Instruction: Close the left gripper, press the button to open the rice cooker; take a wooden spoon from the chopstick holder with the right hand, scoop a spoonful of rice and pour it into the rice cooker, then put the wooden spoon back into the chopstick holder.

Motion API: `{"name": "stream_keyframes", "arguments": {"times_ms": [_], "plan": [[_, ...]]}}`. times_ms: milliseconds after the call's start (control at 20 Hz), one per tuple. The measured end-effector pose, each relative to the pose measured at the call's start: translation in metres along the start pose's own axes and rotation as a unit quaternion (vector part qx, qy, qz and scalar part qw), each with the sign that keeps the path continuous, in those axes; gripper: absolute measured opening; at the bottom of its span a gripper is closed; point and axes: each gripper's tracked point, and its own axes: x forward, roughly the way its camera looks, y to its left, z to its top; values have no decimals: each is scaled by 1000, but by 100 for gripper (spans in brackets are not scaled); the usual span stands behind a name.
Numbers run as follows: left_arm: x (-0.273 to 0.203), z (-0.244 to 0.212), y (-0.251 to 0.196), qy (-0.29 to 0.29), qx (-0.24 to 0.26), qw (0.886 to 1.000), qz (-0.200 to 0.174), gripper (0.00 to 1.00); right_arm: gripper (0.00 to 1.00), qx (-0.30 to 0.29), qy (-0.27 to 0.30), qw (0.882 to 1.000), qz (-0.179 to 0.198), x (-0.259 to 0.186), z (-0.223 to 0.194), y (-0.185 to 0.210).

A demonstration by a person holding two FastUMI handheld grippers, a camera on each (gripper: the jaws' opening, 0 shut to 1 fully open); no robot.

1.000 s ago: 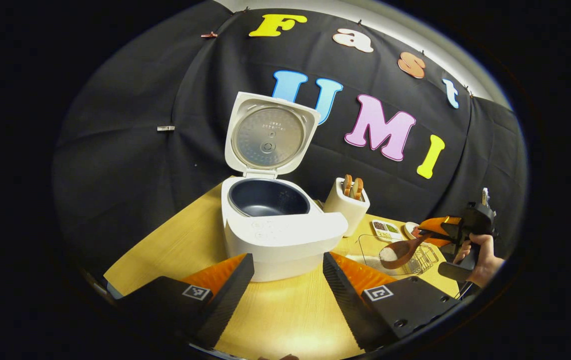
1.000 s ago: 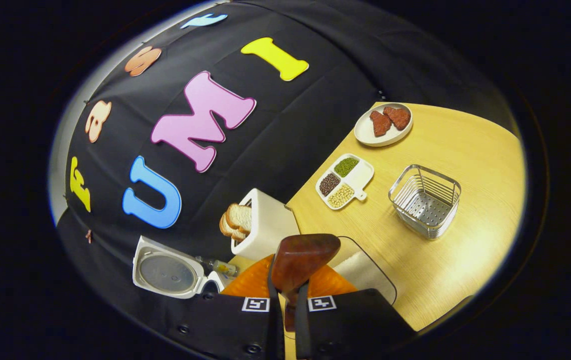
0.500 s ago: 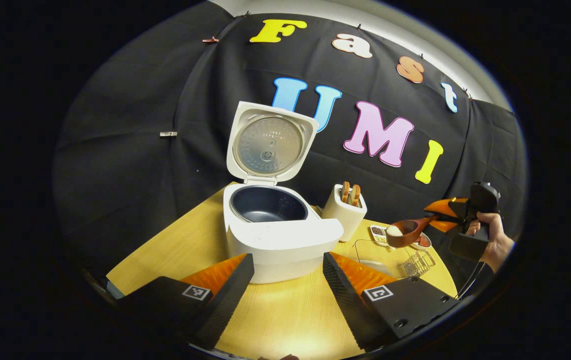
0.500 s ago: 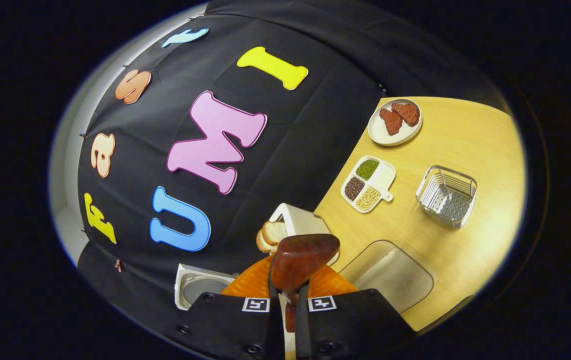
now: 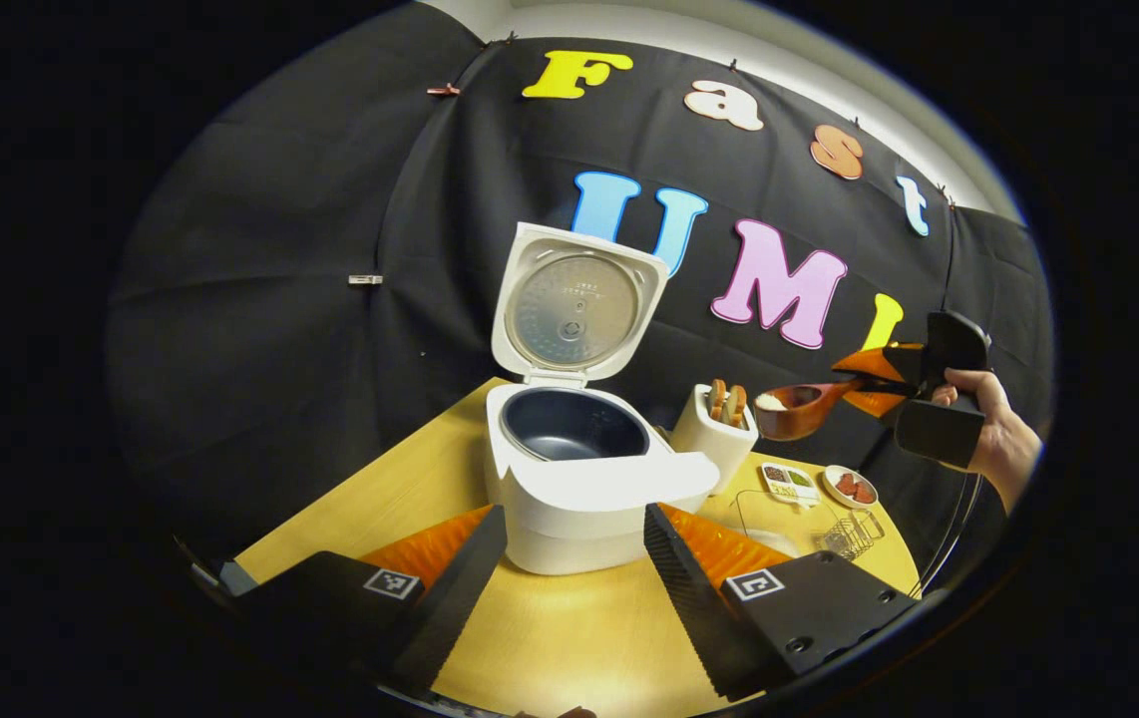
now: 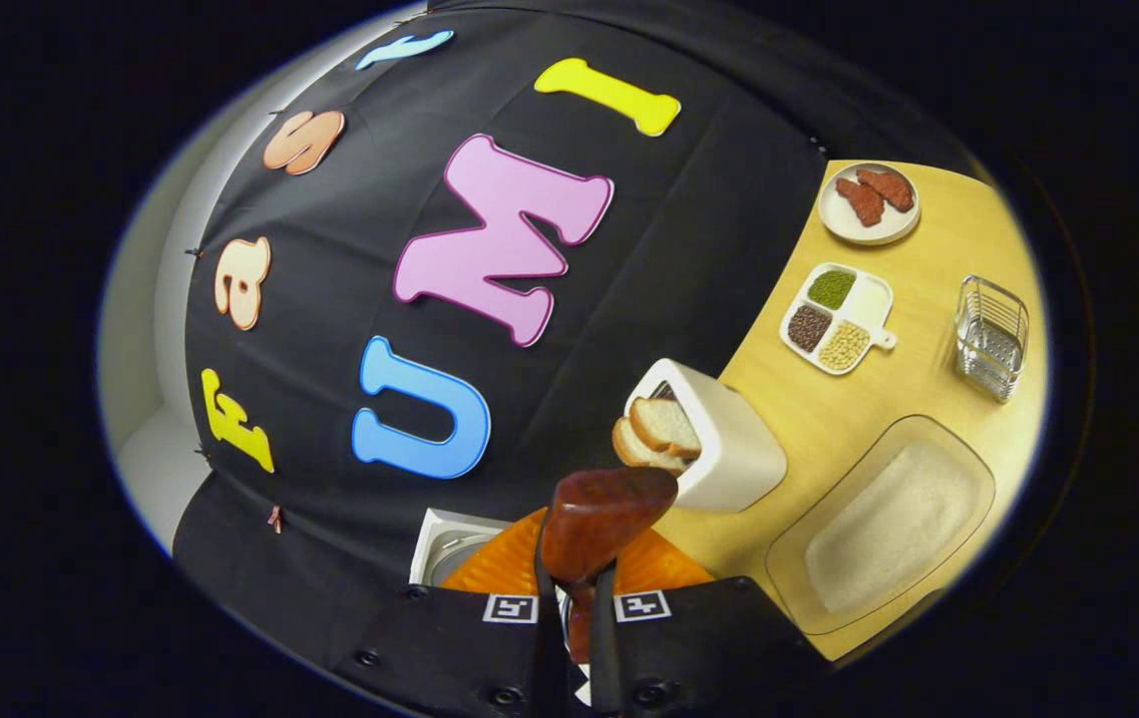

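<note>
The white rice cooker (image 5: 594, 489) stands with its lid (image 5: 579, 311) up and its dark inner pot (image 5: 569, 427) bare. My left gripper (image 5: 574, 524) hovers in front of it, open, nothing between its fingers. In the left gripper view my right gripper (image 5: 874, 379), held by a hand (image 5: 1003, 439), is shut on the wooden spoon (image 5: 789, 409). The spoon carries white rice, high above the table and right of the cooker. In the right gripper view the spoon's bowl (image 6: 604, 514) shows from its back over my right gripper (image 6: 574, 583). The clear rice tray (image 6: 884, 524) lies below right.
A white toaster with bread slices (image 6: 719, 444) stands between cooker and rice tray. Farther off sit a divided dish of beans (image 6: 834, 319), a plate of meat (image 6: 869, 199) and a metal wire basket (image 6: 990, 337). The cooker's lid corner (image 6: 445, 538) shows beside the fingers.
My right gripper has lifted the rice-filled spoon out of the tray, upward and toward the cooker. The left gripper view has shifted slightly; its jaws stay open.
</note>
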Motion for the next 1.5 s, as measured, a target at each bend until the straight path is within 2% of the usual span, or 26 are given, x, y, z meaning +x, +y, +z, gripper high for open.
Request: {"name": "stream_keyframes", "arguments": {"times_ms": [250,400,550,650,900,1150,1500], "plan": [[-3,3,28,-3,-4,1000,21,96,13,8,32,999,21,35,-51,37],[-5,0,40,0,-11,1000,29,96,13,-4,44,999,23,54,-78,46],[-9,-1,51,-1,-11,999,37,96,13,-70,31,997,32,66,-96,65],[-13,-3,59,0,-13,999,43,96,13,-124,25,991,48,73,-109,80],[-25,-1,71,-3,0,998,57,96,13,-254,15,963,90,87,-147,112],[-32,7,77,-10,7,998,64,96,12,-323,23,941,100,106,-179,100],[-34,9,76,-10,5,998,69,96,13,-451,28,880,145,115,-216,92]]}}
